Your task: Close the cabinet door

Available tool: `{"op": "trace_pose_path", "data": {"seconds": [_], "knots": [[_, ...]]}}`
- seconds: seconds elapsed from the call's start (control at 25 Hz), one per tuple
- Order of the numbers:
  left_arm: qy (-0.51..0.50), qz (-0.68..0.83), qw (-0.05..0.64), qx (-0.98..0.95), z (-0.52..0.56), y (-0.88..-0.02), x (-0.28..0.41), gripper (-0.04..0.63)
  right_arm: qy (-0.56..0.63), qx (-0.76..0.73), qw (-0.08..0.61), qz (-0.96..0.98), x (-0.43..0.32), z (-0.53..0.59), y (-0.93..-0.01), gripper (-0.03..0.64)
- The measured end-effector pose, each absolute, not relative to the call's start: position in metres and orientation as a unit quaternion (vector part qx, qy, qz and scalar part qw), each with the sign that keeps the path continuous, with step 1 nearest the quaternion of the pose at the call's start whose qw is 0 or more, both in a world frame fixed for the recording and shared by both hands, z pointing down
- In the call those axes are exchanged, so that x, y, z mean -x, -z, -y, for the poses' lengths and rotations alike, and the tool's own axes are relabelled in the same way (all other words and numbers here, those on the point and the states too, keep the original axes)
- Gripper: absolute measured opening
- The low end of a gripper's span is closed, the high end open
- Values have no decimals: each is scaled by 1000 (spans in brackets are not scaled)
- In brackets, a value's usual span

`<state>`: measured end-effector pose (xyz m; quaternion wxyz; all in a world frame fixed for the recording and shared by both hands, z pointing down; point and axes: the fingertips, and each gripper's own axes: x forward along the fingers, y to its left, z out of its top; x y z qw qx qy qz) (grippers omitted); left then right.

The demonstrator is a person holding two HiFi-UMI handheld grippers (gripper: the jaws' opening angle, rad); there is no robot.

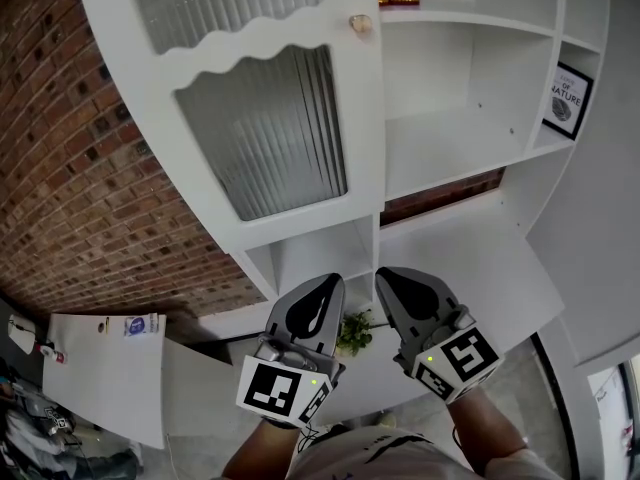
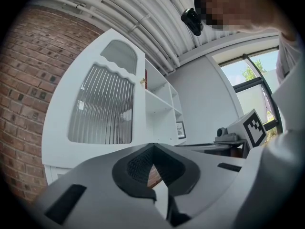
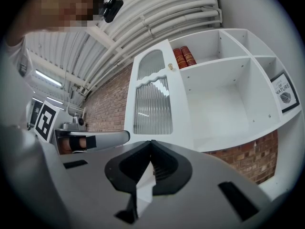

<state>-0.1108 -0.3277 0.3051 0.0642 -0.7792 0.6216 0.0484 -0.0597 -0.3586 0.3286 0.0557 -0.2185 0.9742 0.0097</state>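
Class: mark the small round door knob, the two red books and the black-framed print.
small round door knob (image 1: 360, 24): head view, its centre.
two red books (image 3: 180, 58): right gripper view, left book's spine.
black-framed print (image 1: 568, 100): head view, its middle.

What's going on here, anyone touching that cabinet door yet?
Not yet. A person holds a gripper in each hand, facing the ribbed-glass cabinet door. The left gripper and right gripper both have their jaws shut with nothing between them, and they are held low, clear of the door and its knob. The open shelves sit to the door's right. Whether the door is fully closed cannot be told from these views.
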Motion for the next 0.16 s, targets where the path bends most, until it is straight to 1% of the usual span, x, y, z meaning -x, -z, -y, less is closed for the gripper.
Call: {"op": "trace_pose_path", "data": {"seconds": [0.16], "knots": [[-47,-619,63,781,330,-307,111,11,-12,219,56,-974,62,360,-328,17]]}}
